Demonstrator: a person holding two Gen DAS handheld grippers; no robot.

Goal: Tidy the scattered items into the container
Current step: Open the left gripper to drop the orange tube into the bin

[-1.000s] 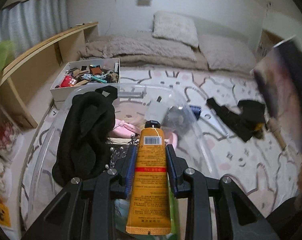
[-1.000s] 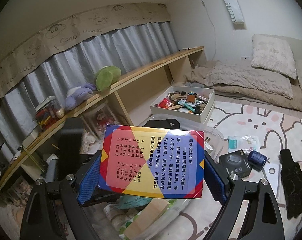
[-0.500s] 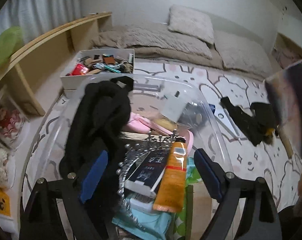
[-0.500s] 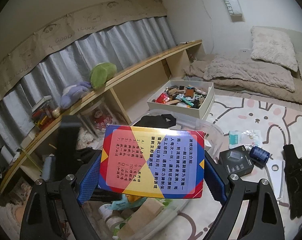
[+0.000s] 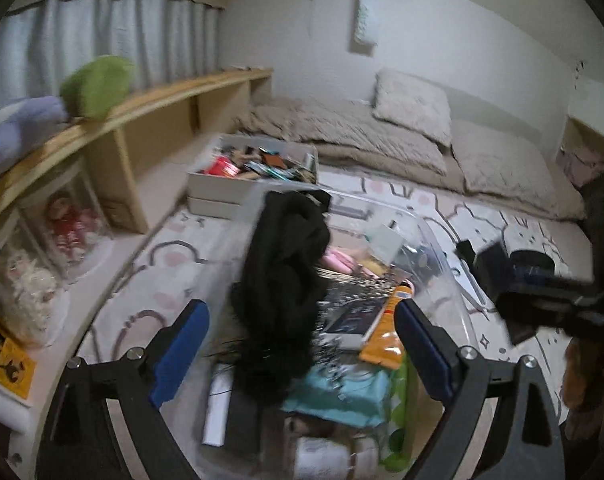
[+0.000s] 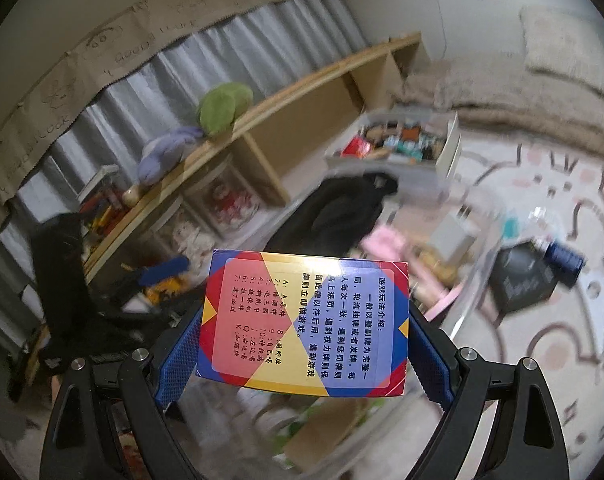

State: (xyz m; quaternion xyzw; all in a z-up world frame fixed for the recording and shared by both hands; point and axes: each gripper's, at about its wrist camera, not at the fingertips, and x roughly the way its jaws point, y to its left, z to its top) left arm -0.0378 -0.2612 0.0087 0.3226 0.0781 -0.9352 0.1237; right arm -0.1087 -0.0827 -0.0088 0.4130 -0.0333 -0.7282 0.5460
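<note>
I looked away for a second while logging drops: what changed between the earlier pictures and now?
The left tool let go of the orange tube, its jaws just having opened; the tube now lies in the clear container beside the black cloth. The right tool stays clamped on the colourful card box.

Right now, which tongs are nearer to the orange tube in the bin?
Left. The left tongs hang open right over the orange tube, which lies in the bin. The right tongs grip a card box off to one side.
</note>
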